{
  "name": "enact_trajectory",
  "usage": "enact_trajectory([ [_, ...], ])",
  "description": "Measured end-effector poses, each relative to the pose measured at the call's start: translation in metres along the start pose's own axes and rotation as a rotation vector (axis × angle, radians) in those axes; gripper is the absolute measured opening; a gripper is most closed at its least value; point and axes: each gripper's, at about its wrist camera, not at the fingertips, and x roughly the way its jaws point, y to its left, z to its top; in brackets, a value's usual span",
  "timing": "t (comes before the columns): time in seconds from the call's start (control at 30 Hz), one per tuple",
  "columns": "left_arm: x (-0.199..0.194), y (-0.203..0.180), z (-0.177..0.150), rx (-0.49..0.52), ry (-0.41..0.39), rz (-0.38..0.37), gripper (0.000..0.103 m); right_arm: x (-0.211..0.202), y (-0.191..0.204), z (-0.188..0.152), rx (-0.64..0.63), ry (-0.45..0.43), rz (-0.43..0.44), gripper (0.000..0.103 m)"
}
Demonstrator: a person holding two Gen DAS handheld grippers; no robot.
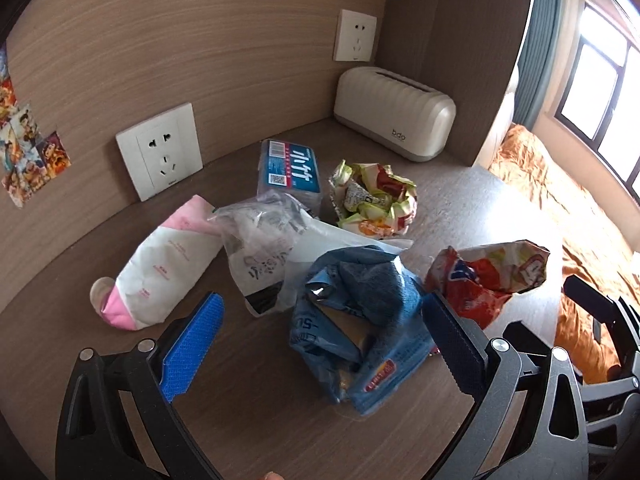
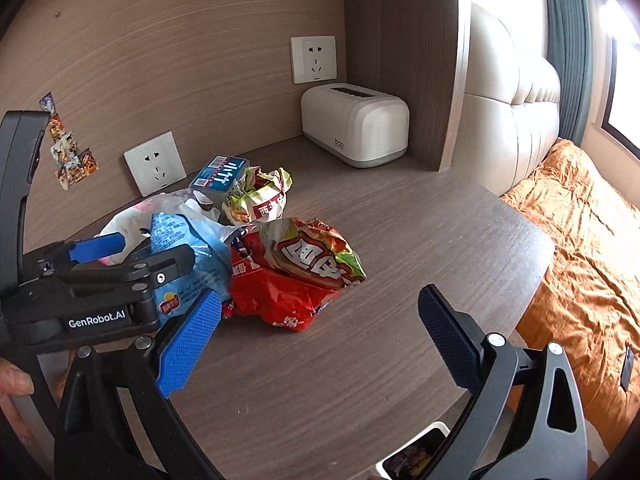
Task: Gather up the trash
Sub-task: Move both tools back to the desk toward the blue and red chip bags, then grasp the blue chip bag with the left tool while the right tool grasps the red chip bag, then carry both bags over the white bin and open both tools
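Several pieces of trash lie in a heap on the wooden table. A crumpled blue snack bag lies between the open fingers of my left gripper, which is not closed on it. A red and orange wrapper lies to its right; it also shows in the right wrist view, just ahead of my right gripper, which is open and empty. Behind lie a green and red crumpled wrapper, a clear plastic bag and a pink and white pouch.
A blue tissue pack and a cream tissue box stand at the back by the wall sockets. A bed with an orange cover is to the right. A white bin sits below the table's front edge.
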Motion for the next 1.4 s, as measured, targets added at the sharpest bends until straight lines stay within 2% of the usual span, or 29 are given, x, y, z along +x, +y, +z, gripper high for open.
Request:
enact_trajectory([
  [0.13,0.010,0.016,0.002,-0.038,0.024,-0.049,0.098,0.019,-0.008,0.007,0.068,0.030,0.018,0.098],
  [0.2,0.015,0.022,0.004,-0.045,0.031,-0.055,0.097,0.031,-0.011,0.010,0.102,0.071,0.056,0.098],
  [0.3,0.019,0.030,0.004,-0.049,0.049,-0.072,0.092,0.048,-0.015,0.011,0.161,0.128,0.117,0.098],
  [0.37,0.023,0.034,0.002,-0.051,0.076,-0.095,0.089,0.054,-0.014,0.009,0.171,0.143,0.126,0.098],
  [0.4,0.024,0.035,0.000,-0.041,0.085,-0.098,0.084,0.055,-0.013,0.008,0.172,0.140,0.125,0.096],
  [0.43,0.024,0.035,-0.003,-0.022,0.092,-0.091,0.079,0.054,-0.012,0.008,0.170,0.134,0.132,0.081],
  [0.47,0.024,0.033,-0.006,0.001,0.096,-0.086,0.079,0.053,-0.010,0.008,0.167,0.131,0.137,0.072],
  [0.5,0.022,0.032,-0.009,0.019,0.090,-0.086,0.077,0.053,-0.009,0.009,0.163,0.129,0.130,0.058],
  [0.53,0.019,0.030,-0.010,0.030,0.084,-0.088,0.067,0.051,-0.007,0.009,0.152,0.126,0.122,0.052],
  [0.77,-0.001,0.024,-0.011,0.041,0.055,-0.091,0.065,0.027,-0.006,0.015,0.086,0.073,0.109,0.050],
  [0.97,-0.025,0.001,-0.008,0.080,0.026,-0.103,0.065,-0.004,-0.019,0.014,0.076,0.043,0.099,0.050],
  [1.13,-0.034,-0.039,-0.013,0.145,0.016,-0.132,0.065,-0.033,-0.043,0.000,0.087,0.030,0.065,0.049],
  [1.4,-0.045,-0.119,-0.038,0.257,0.029,-0.202,0.065,-0.082,-0.099,-0.036,0.151,0.033,-0.012,0.050],
])
